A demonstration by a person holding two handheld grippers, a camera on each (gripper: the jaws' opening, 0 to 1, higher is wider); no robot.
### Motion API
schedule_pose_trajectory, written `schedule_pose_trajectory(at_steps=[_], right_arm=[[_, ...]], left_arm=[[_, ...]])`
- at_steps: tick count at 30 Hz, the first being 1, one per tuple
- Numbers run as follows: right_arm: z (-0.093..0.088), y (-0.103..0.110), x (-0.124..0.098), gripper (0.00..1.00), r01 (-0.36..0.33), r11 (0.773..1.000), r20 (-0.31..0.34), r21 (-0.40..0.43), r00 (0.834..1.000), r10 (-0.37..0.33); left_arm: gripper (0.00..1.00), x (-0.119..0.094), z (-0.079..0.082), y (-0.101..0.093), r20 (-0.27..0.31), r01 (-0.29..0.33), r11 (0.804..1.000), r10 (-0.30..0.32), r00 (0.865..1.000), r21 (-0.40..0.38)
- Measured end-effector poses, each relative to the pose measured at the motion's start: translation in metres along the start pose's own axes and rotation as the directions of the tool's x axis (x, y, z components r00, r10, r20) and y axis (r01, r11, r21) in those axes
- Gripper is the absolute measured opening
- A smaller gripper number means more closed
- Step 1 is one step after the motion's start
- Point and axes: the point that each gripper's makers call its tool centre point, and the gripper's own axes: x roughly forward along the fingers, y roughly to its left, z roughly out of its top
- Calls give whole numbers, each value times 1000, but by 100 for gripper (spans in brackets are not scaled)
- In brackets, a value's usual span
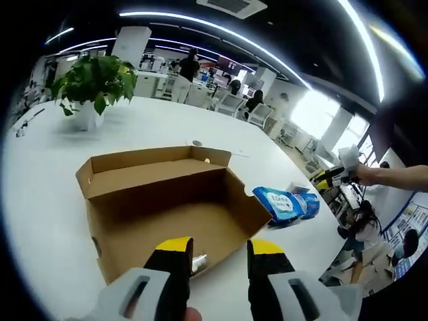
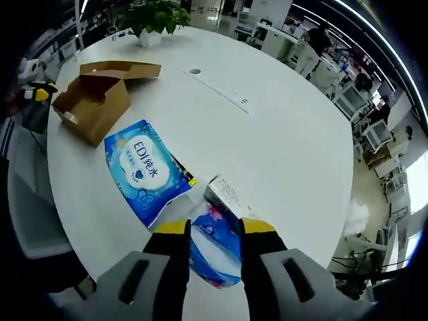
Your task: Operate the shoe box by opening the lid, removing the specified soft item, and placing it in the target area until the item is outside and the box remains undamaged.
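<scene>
In the left gripper view, the left tool (image 1: 221,254) hung over the near edge of the open cardboard shoe box (image 1: 167,207), its two yellow-tipped jaws spread apart with nothing between them. The box sat on the white counter (image 1: 47,200) with its lid flap (image 1: 144,175) folded back, and its inside looked mostly bare; a small pale object lay at the near wall between the jaws, too hidden to name. Just beside the box's right side lay a blue wet-wipes pack (image 1: 281,204), with a second, smaller blue packet (image 1: 311,204) touching it on the far side. A potted plant (image 1: 93,87) stood well apart at the counter's far left. At the right edge, the person's outstretched arm (image 1: 401,177) held the other tool (image 1: 333,175), well away from the box. Office desks and people showed beyond the counter.

In the right gripper view, the right tool (image 2: 213,231) had its yellow-tipped jaws either side of a small blue soft packet (image 2: 212,251); the jaws looked closed against its sides, gripping it. The large blue wet-wipes pack (image 2: 144,170) lay flat on the counter (image 2: 281,134) just beyond the jaws, outside the box, and a small white wrapped item (image 2: 224,194) lay next to it. The shoe box (image 2: 97,97) stood farther off at upper left, its lid open. A long white power strip (image 2: 217,90) ran across the counter's middle, and the plant (image 2: 152,20) stood at the far end.
</scene>
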Motion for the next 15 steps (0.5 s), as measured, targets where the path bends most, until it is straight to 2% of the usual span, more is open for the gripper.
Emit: schedule_pose_trajectory(at_steps=[4, 15], right_arm=[[10, 7, 1, 27, -3, 1000, 21, -21, 1000, 4], [46, 37, 2, 28, -29, 999, 108, 26, 994, 26]], left_arm=[[32, -6, 1, 5, 7, 1, 1000, -1, 1000, -3], [32, -21, -1, 22, 12, -4, 1000, 4, 1000, -6]])
